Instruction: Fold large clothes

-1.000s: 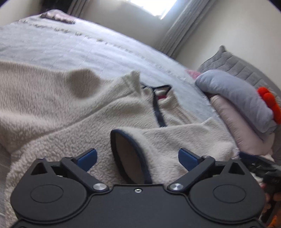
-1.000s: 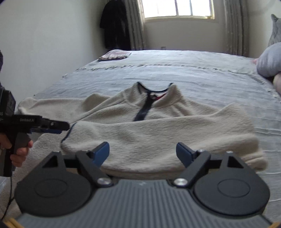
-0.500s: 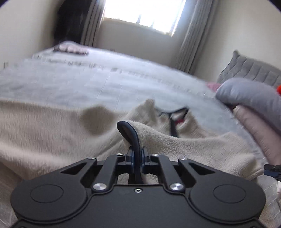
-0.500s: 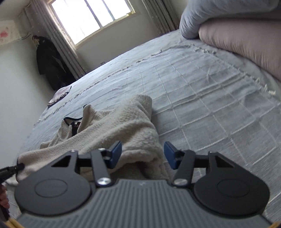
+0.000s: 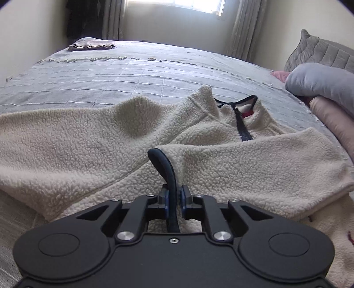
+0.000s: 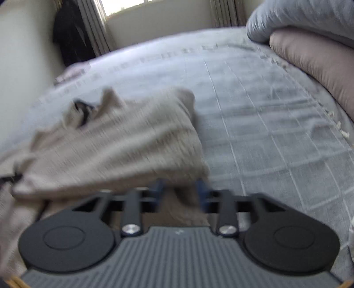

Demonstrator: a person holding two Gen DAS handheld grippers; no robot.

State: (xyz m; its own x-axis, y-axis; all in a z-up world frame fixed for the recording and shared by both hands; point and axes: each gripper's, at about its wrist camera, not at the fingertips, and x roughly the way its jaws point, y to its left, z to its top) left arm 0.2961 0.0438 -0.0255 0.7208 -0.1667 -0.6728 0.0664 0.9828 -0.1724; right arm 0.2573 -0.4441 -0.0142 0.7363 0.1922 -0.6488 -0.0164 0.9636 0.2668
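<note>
On the big grey bed lies one fluffy cream fleece pullover (image 5: 88,141) with a dark blue zip at the neck. It is spread out across the near part of the grey quilted bedspread (image 5: 132,73), and one sleeve is folded over its front. The sleeve ends in one dark blue cuff (image 5: 164,168).

My left gripper (image 5: 173,199) is pinched tight on that blue cuff. The cuff edge sticks up between the two blue pads (image 5: 183,198), and they press on it from both sides.

My right gripper (image 6: 180,190) is at the other side of the pullover (image 6: 124,141). This picture is blurry. Its two blue pads (image 6: 200,188) stand apart, with a lump of the cream fleece between them. The jaws have just been opening a little, and I cannot tell if the pads are pressing on the fleece.

Past the pullover, the bedspread is bare for a long way. At the far end lies one small folded pinkish cloth (image 5: 91,44). At the right side I count three pillows in a pile: one grey-blue pillow (image 5: 320,82), one pale pink pillow (image 5: 334,117) under it, and one grey quilted pillow (image 5: 323,53) standing behind. At the back wall there is one bright window (image 5: 177,4) with two grey curtains beside it, and one dark garment (image 6: 70,35) hangs in the corner.
</note>
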